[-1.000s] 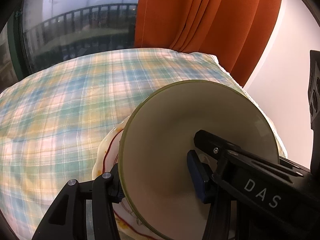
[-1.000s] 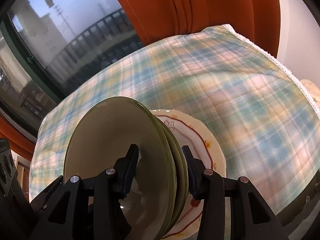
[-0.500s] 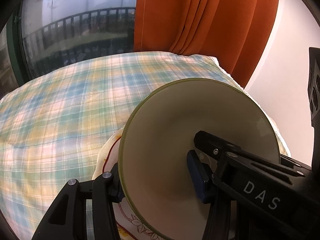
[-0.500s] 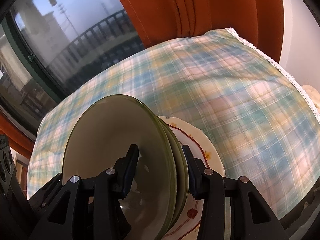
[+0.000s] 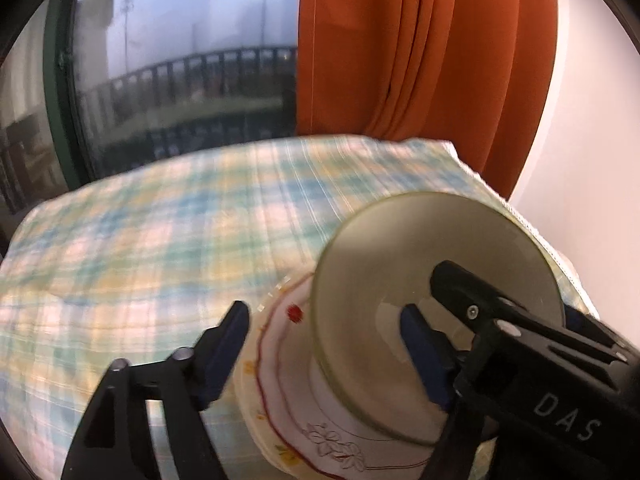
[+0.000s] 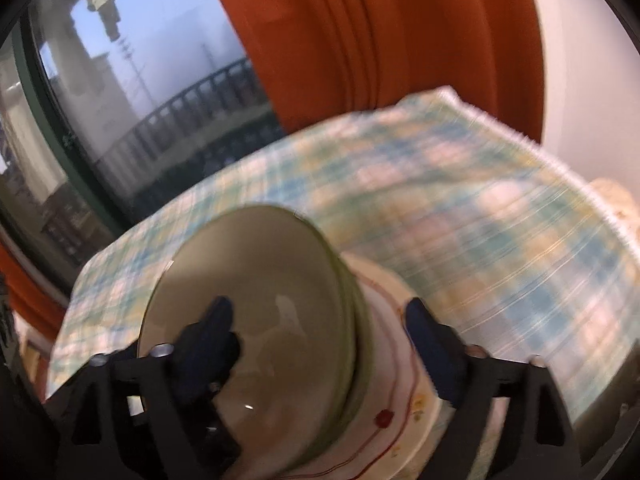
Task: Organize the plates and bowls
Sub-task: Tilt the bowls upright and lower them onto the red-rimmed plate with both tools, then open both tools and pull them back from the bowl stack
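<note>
A stack of green bowls [image 5: 404, 276] sits on a white plate with a red line and flower pattern [image 5: 288, 364], on the plaid tablecloth [image 5: 160, 240]. My left gripper [image 5: 324, 340] is open, its jaws spread wide on either side of the stack's near edge, one finger inside the top bowl. In the right wrist view the same green bowls [image 6: 280, 280] and plate [image 6: 400, 408] show. My right gripper [image 6: 320, 332] is open too, left finger inside the bowl, right finger over the plate rim. Both views are motion-blurred.
An orange curtain [image 5: 420, 48] hangs behind the table's far right corner, beside a white wall [image 5: 592, 120]. A dark window with a balcony railing [image 5: 192, 68] lies behind the table. The table's lace-edged right side [image 6: 560, 172] is close to the stack.
Both grippers have opened wide, letting go of the bowls and plate. They have pulled back and tilted up, so the stack looks smaller and more window shows.
</note>
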